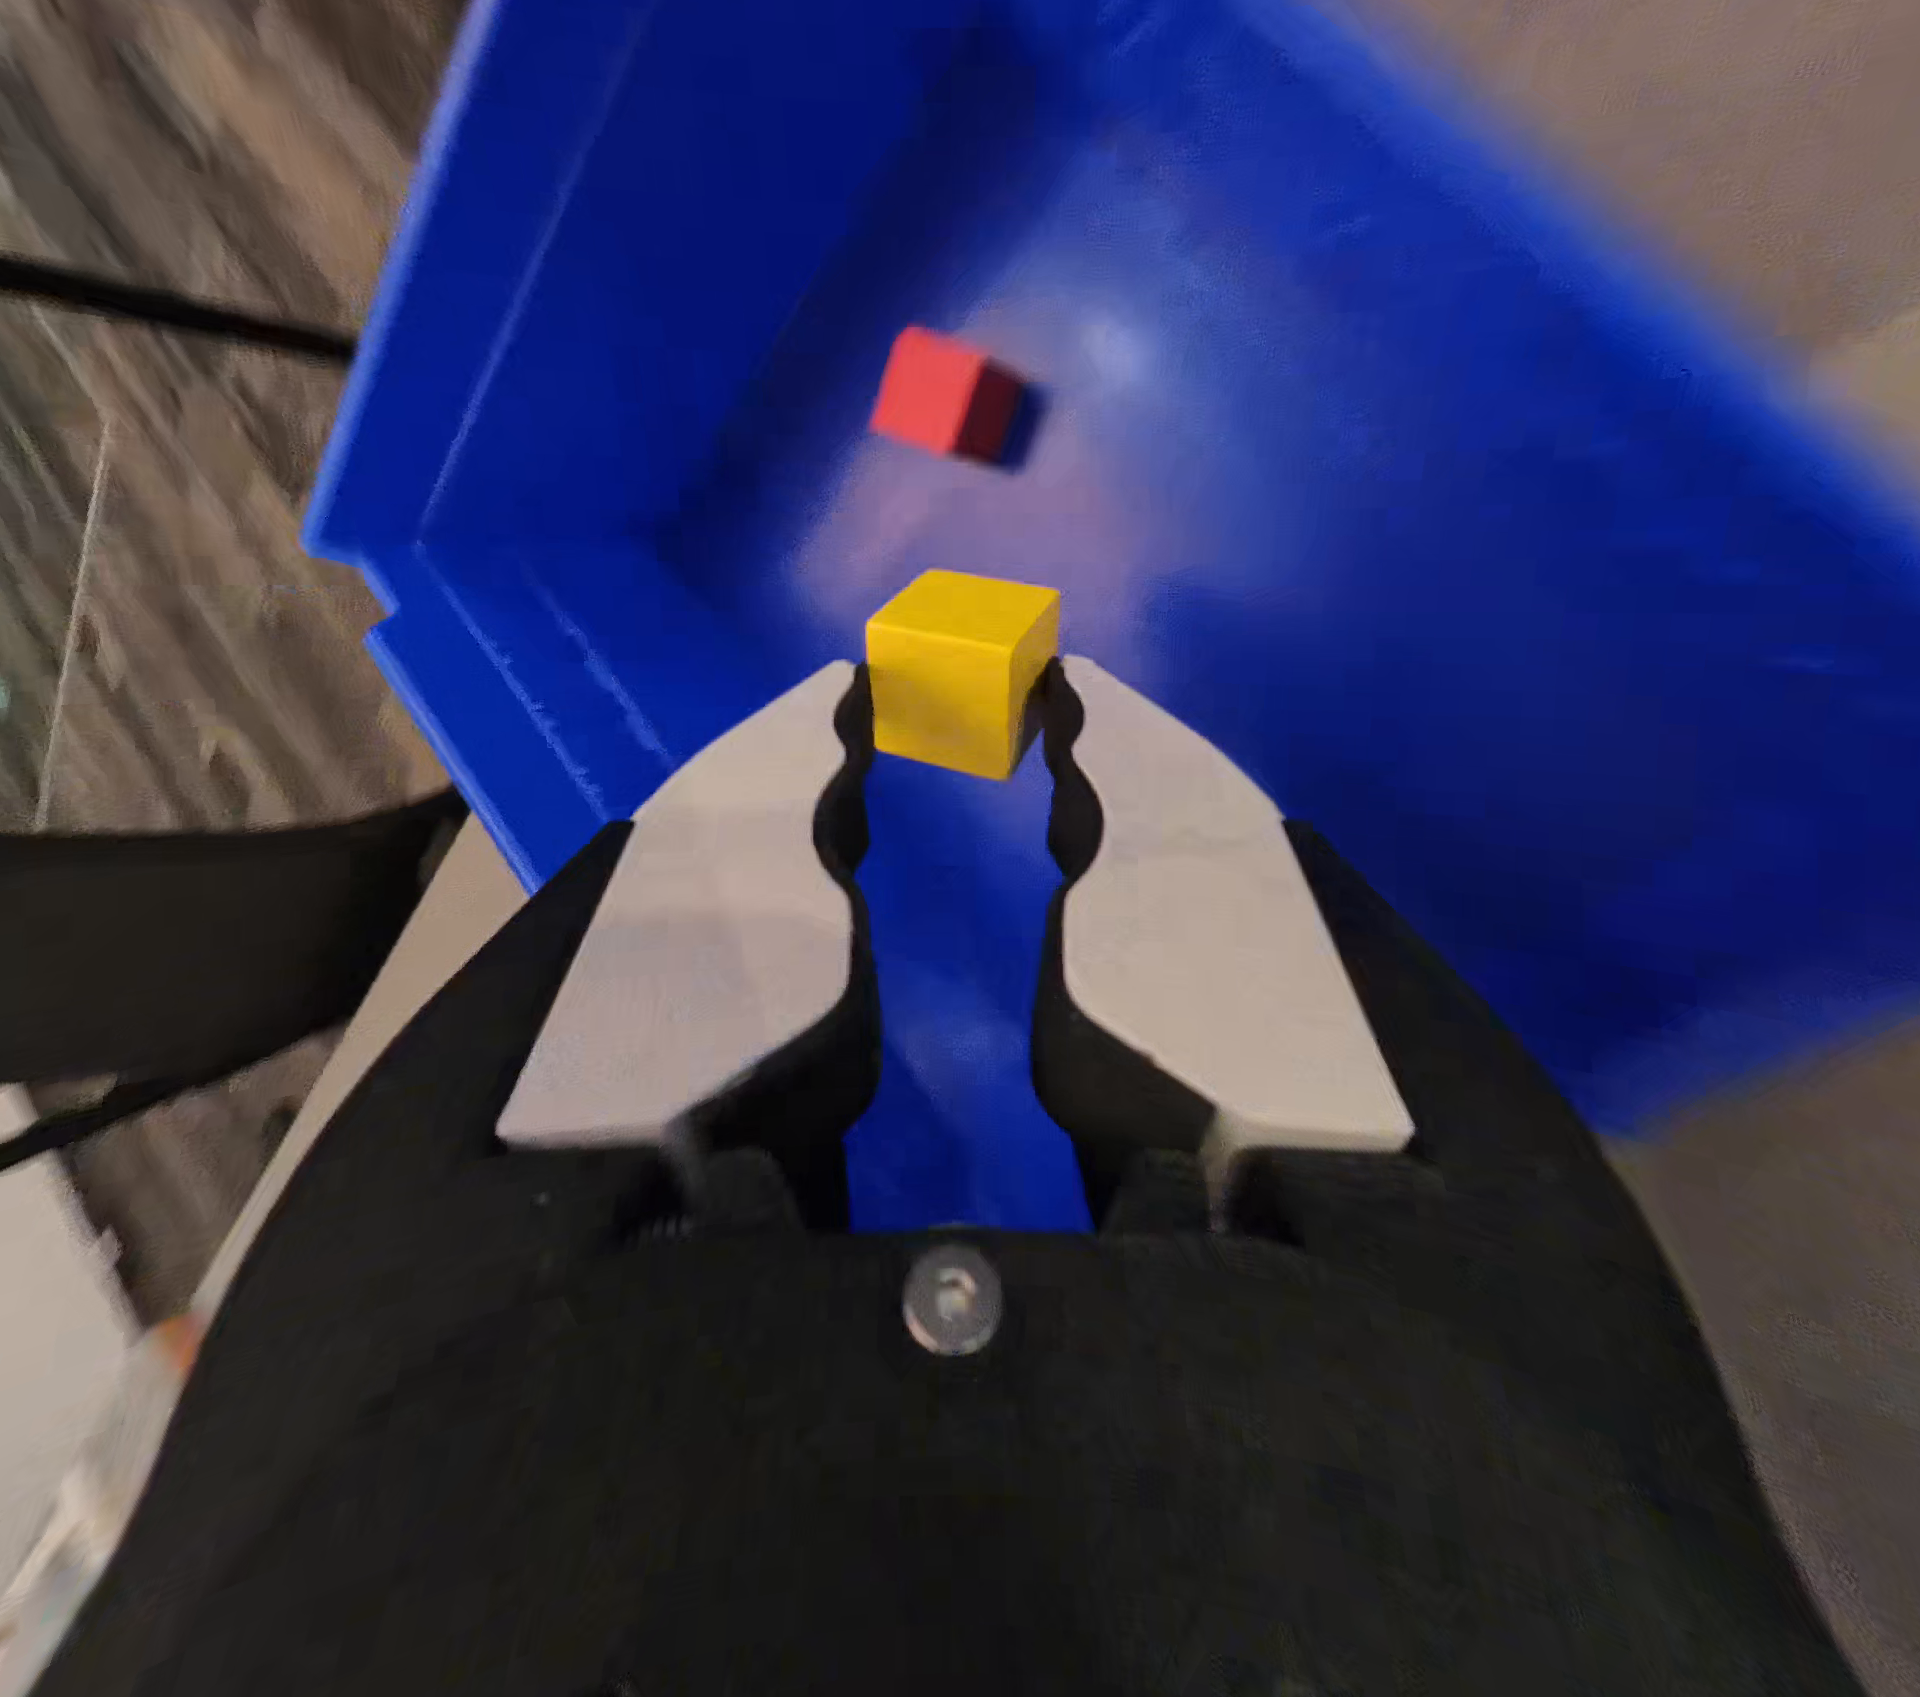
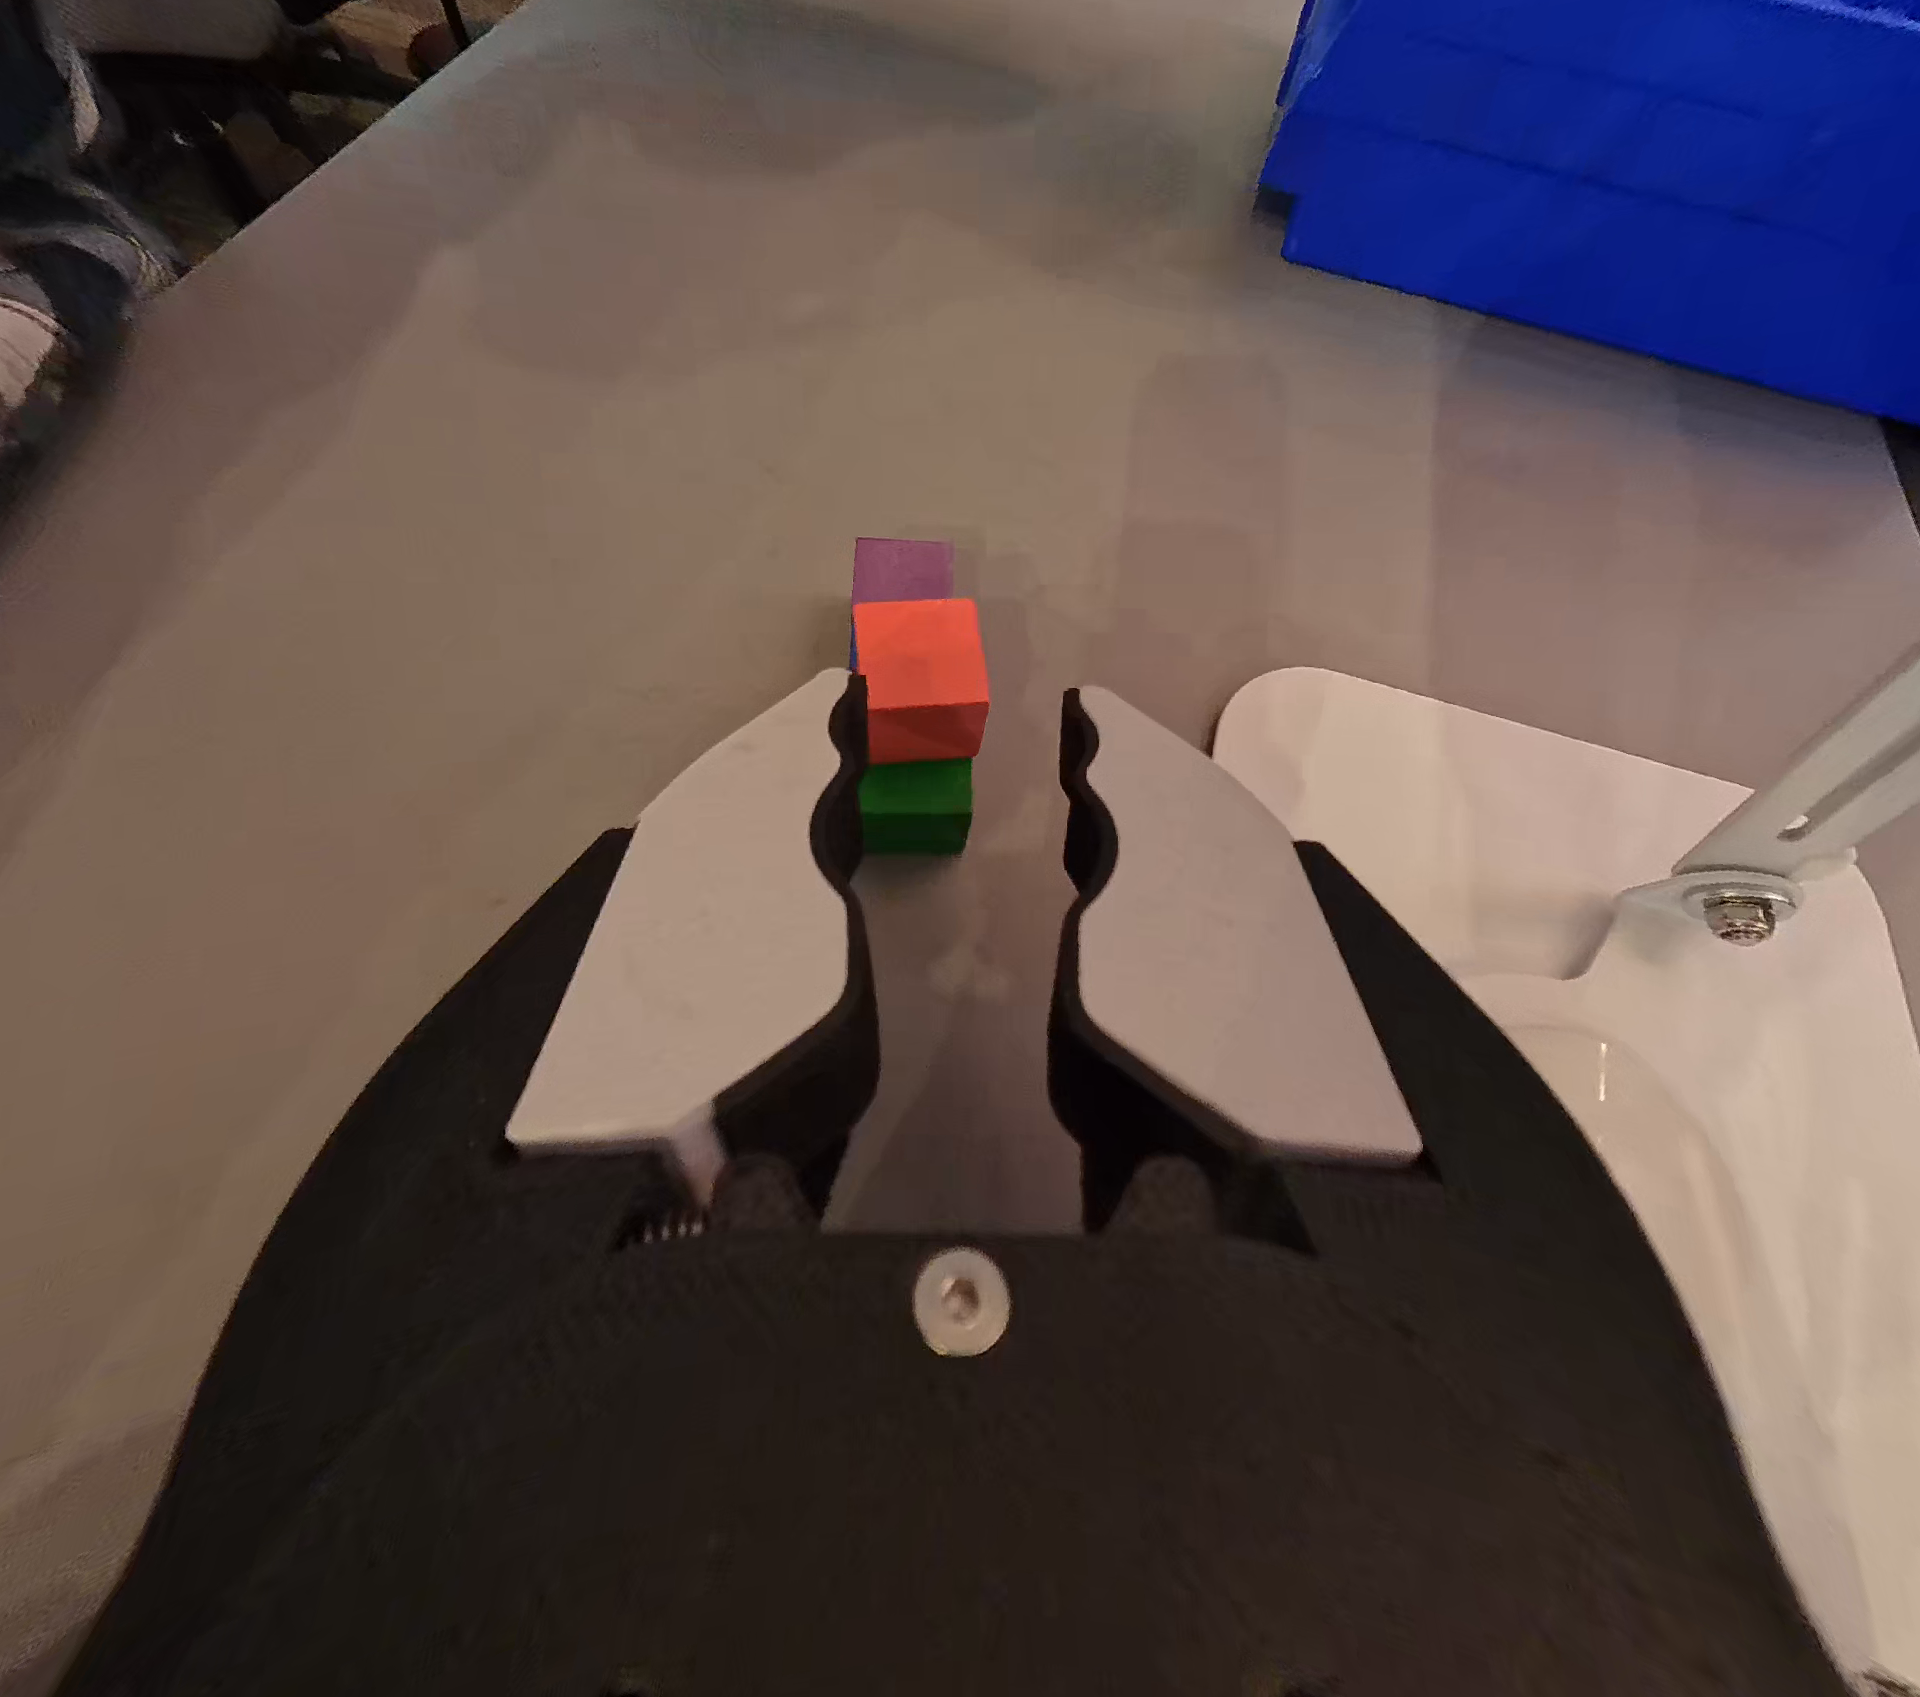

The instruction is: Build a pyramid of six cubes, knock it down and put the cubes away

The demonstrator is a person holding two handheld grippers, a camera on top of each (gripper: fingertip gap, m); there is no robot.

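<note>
- While hovering over the blue plastic bin [image 1: 644, 213] in the frame's centre, the left tongs [image 1: 961, 691] are gripping a small yellow cube [image 1: 951, 676], both pads pressing its sides.
- A red cube [image 1: 925, 390] is lying on the bin floor, above the yellow one in the frame.
- Right tongs [image 2: 961, 712] are standing open over the grey surface [image 2: 520, 452], the right pad clear of the cubes.
- An orange-red cube [image 2: 920, 676] is sitting on a green cube [image 2: 914, 806] at mid-frame, a purple cube [image 2: 902, 572] just behind.

Yellow cube [image 1: 961, 673] over bin, 4 tabled.
</note>
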